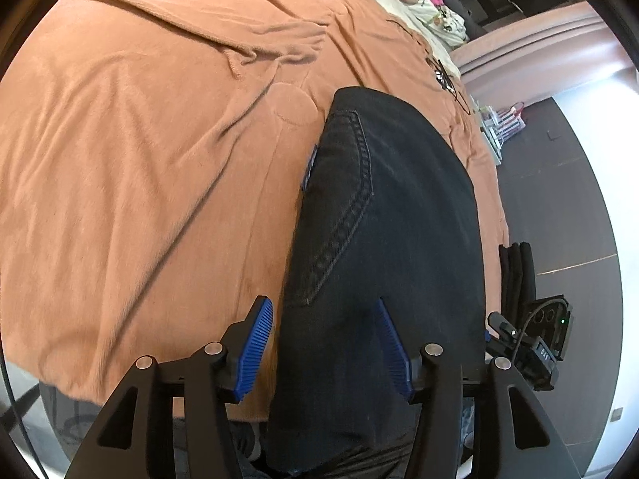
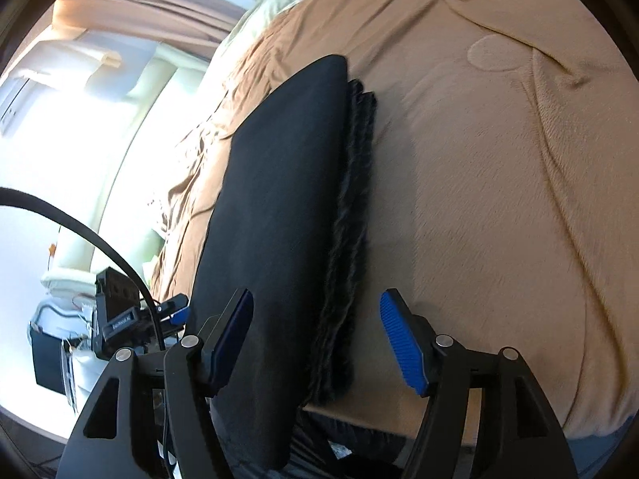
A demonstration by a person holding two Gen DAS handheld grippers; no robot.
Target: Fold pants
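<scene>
The pants lie on the bed, on the orange blanket, near the edge of the bed closest to the person. They are dark jeans w/ thick stitching and a back pocket on top. In the right view they look like a long dark bundle w/ layers stacked along one side, so I think they are already folded at least once. The left tool is open. One blue pad sits over the blanket and the other over the jeans, but the pads do not press on the cloth. The right tool is open too. The stacked edge of the pants lies between its pads, and nothing is pinched. Jeans like these are prob. a bit heavy and thick, soft but not floppy like a thin shirt. They are not slippery and they can't break. I think a good place to grab is the stacked edge or a corner, taking all the layers at once so the fold does not slide apart. Around them the blanket has lots of wrinkles and a round patch, so the cloth may drag a bit. Far up the bed is a white pillow w/ cartoon pics. A black cable hangs by the right tool. Nothing sits on the pants, so the way is clear.
</scene>
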